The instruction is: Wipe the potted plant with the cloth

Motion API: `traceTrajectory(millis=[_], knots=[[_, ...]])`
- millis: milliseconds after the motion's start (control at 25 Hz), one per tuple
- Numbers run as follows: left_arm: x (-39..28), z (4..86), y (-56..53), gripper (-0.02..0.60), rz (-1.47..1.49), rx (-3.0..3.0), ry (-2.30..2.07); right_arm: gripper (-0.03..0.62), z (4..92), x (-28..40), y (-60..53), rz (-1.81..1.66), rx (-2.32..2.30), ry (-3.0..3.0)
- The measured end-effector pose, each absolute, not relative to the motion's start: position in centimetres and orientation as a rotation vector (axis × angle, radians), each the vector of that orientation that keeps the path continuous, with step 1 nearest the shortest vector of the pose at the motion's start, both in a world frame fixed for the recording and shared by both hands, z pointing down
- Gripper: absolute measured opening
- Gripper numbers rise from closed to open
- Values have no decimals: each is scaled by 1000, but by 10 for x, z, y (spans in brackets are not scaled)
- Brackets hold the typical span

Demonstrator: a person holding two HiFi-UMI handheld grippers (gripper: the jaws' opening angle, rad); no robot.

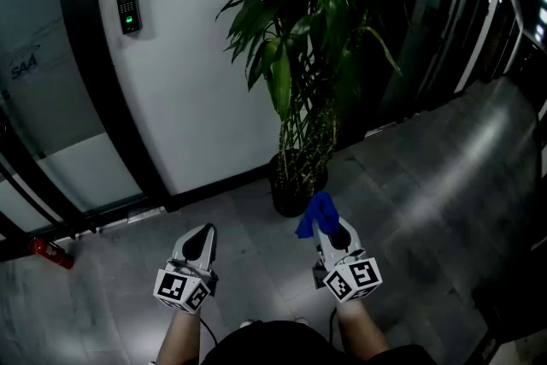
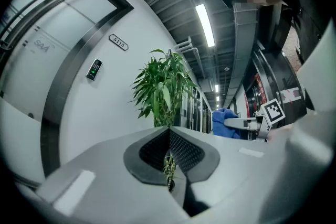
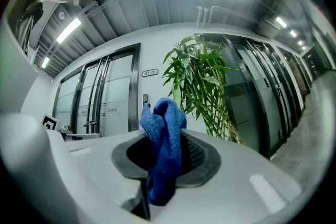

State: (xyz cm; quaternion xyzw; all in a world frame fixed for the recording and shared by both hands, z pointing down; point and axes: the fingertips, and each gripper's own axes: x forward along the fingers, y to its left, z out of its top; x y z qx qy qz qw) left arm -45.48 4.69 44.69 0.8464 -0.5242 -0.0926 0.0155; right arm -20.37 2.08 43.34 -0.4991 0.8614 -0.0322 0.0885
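Plant [image 1: 301, 73] ahead, cloth [image 1: 315, 214] gripped

The plant stands potted against the white wall [image 1: 197, 98]. Near its pot [image 1: 293, 188], the right gripper [image 1: 332, 228] pinches the blue cloth; the left gripper [image 1: 201, 242], jaws together, holds nothing.

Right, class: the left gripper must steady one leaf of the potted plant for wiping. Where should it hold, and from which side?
Probably the broad drooping leaf of the potted plant, low on its blade, jaws flat across both faces. Bring the left gripper in from the left: that leaf hangs clear on that side, and the right gripper holds the cloth at the right.
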Motion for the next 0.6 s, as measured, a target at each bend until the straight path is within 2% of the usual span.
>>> traceTrajectory(millis=[320,600], knots=[[-495,465,39,6,-258,2635,-1622,91,422,-238,16,-38,-1496,2559],[-492,465,7,6,-250,2648,-1632,91,422,-239,-15,-23,-1456,2570]])
